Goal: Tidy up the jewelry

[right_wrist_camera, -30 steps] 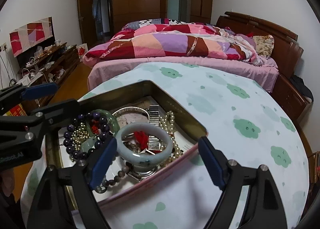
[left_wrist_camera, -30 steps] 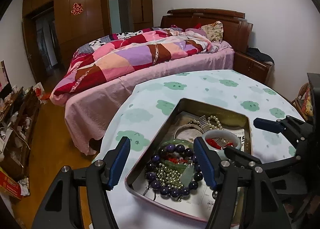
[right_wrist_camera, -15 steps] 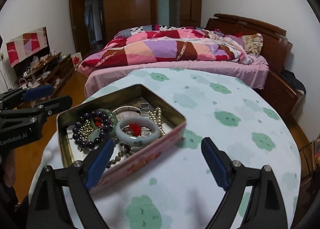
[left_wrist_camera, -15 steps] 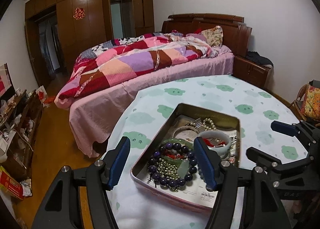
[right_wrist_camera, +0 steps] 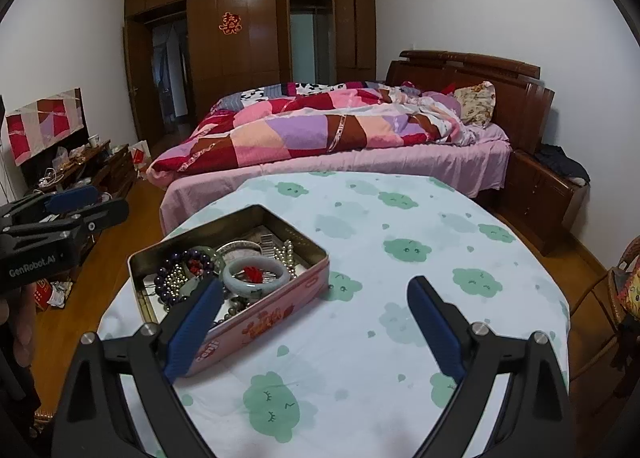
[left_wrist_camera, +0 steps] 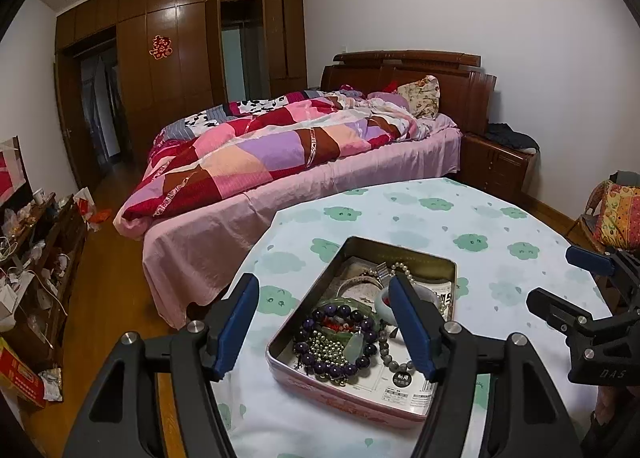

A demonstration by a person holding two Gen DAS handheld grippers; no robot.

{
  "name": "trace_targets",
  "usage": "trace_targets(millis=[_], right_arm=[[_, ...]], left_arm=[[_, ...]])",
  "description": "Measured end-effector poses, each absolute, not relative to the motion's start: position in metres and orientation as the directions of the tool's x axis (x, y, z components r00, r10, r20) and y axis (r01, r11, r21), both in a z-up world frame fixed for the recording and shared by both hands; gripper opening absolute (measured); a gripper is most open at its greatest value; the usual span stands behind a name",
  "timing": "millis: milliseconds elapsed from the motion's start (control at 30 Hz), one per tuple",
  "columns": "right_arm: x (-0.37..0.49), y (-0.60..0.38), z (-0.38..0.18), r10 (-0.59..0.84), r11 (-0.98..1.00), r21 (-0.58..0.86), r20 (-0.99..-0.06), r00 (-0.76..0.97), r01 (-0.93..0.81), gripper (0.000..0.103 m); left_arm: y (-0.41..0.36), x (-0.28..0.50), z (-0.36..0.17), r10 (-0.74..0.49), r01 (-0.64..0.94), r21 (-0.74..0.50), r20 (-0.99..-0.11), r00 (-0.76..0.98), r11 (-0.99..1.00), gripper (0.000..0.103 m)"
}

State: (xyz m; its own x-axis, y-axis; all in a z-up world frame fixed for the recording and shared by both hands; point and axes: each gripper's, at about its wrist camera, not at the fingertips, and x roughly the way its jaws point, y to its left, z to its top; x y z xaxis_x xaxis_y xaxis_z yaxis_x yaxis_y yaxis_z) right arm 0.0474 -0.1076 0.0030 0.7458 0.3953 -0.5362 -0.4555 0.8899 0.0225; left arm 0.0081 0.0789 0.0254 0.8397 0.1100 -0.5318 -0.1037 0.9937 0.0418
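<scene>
An open pink tin (left_wrist_camera: 344, 398) (right_wrist_camera: 256, 322) sits on the round table's cloud-print cloth (right_wrist_camera: 400, 218). It holds a purple bead bracelet (left_wrist_camera: 320, 368) (right_wrist_camera: 176, 262), a pale jade bangle (right_wrist_camera: 256, 278), a pearl string (right_wrist_camera: 289, 254) and more jewelry. My left gripper (left_wrist_camera: 323, 290) hovers open above and behind the tin, gripping nothing. My right gripper (right_wrist_camera: 315, 285) is held back over the cloth beside the tin's near right corner. Its jaws are opening, and no thing is pressed between them. Each gripper also shows in the other's view, the right gripper (left_wrist_camera: 560, 280) and the left gripper (right_wrist_camera: 80, 202).
A bed (right_wrist_camera: 340, 138) with a patchwork quilt stands just beyond the table. A wooden nightstand (right_wrist_camera: 548, 194) is at the right, a cluttered low cabinet (left_wrist_camera: 36, 258) along the left wall. A wicker chair (right_wrist_camera: 624, 298) is by the table's right edge. Bare cloth lies right of the tin.
Both grippers have drawn back and risen from the tin, which now looks smaller and farther off. The right jaws have spread wider. The jewelry in the tin has not moved.
</scene>
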Motion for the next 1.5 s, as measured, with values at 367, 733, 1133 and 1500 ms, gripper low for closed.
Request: trace_targets(millis=[367, 733, 1133, 1500], right_arm=[[0.045, -0.111, 0.003, 0.393, 0.892, 0.020, -0.529, 0.752, -0.452, 0.096], [0.044, -0.113, 0.003, 0.394, 0.892, 0.022, -0.524, 0.755, -0.451, 0.096], [0.041, -0.117, 0.007, 0.390, 0.896, 0.016, -0.509, 0.767, -0.444, 0.096], [0.038, -0.115, 0.006, 0.390, 0.894, 0.010, -0.511, 0.766, -0.448, 0.096]], left_arm=[[0.082, 0.006, 0.027, 0.118, -0.111, 0.045, -0.530, 0.840, 0.993, 0.068], [0.083, 0.007, 0.028, 0.122, -0.115, 0.046, -0.528, 0.840, 0.992, 0.068], [0.088, 0.007, 0.030, 0.105, -0.100, 0.038, -0.535, 0.839, 0.994, 0.069], [0.085, 0.010, 0.026, 0.107, -0.103, 0.038, -0.551, 0.828, 0.994, 0.069]])
